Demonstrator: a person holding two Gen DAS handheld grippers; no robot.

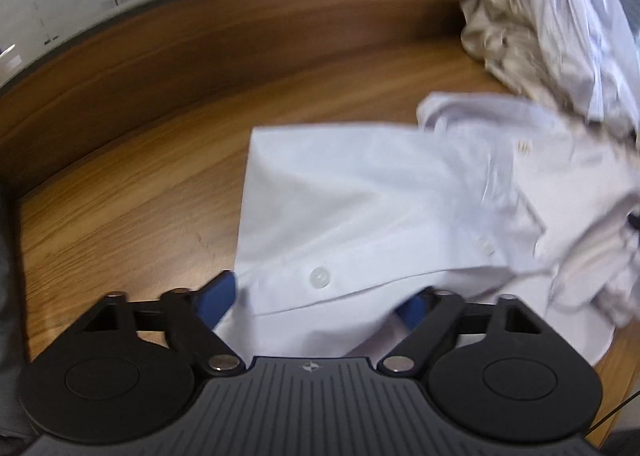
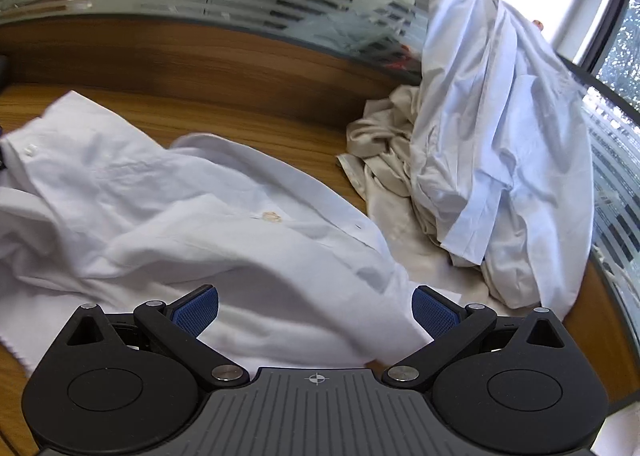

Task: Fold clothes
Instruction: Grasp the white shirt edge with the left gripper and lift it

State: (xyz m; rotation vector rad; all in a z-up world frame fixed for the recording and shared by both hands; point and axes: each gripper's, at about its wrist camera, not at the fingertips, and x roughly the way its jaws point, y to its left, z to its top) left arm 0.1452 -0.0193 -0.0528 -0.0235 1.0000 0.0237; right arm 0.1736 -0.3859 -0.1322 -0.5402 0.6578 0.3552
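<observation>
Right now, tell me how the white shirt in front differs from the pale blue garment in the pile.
The white shirt is spread low across the wooden table; the pale blue garment is heaped tall over a beige cloth. The white shirt lies right at the open right gripper; the pale blue garment sits farther back. The white shirt shows a small brownish mark; the blue one shows none. Both are light, creased and unfolded.

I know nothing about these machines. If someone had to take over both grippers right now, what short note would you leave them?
Left gripper: open, white shirt between its fingers, not clamped.
Right gripper: open over the same shirt, holding nothing.
The shirt lies rumpled on the wooden table; a beige garment and a pale blue shirt are heaped at the right.
Done: no neat fold visible.
Left: fold the white shirt, then the heap.
</observation>
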